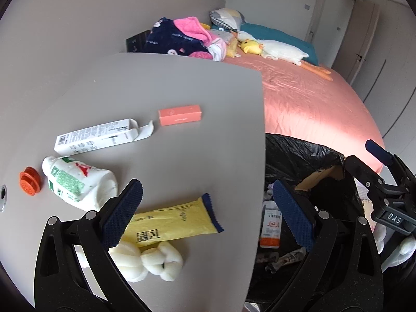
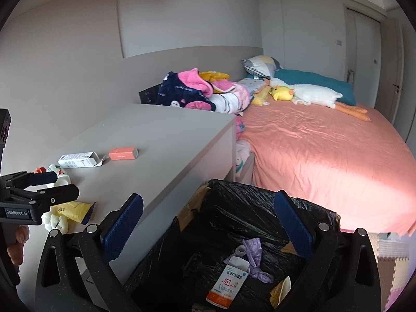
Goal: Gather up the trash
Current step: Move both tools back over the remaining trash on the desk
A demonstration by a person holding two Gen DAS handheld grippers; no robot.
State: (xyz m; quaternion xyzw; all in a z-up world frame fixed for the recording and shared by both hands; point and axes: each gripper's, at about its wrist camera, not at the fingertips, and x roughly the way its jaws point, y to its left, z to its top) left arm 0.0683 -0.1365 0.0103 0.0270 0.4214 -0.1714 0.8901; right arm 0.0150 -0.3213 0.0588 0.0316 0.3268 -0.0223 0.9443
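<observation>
On the grey table (image 1: 161,83) lie a yellow wrapper (image 1: 176,219), a white foam net (image 1: 148,261), a white bottle with a green label (image 1: 78,182), an orange cap (image 1: 30,180), an opened white carton (image 1: 96,136) and an orange box (image 1: 180,114). My left gripper (image 1: 208,208) is open and empty above the table's right edge, over the yellow wrapper. My right gripper (image 2: 208,221) is open and empty above the black-lined trash bin (image 2: 234,202), which holds an orange-and-white packet (image 2: 228,283) and purple crumpled trash (image 2: 253,254).
The bin (image 1: 299,156) stands on the floor between the table and a pink bed (image 2: 325,150). Clothes (image 2: 192,91), pillows and a plush duck (image 2: 306,93) lie on the bed. Foam floor mats (image 2: 392,267) are at the right.
</observation>
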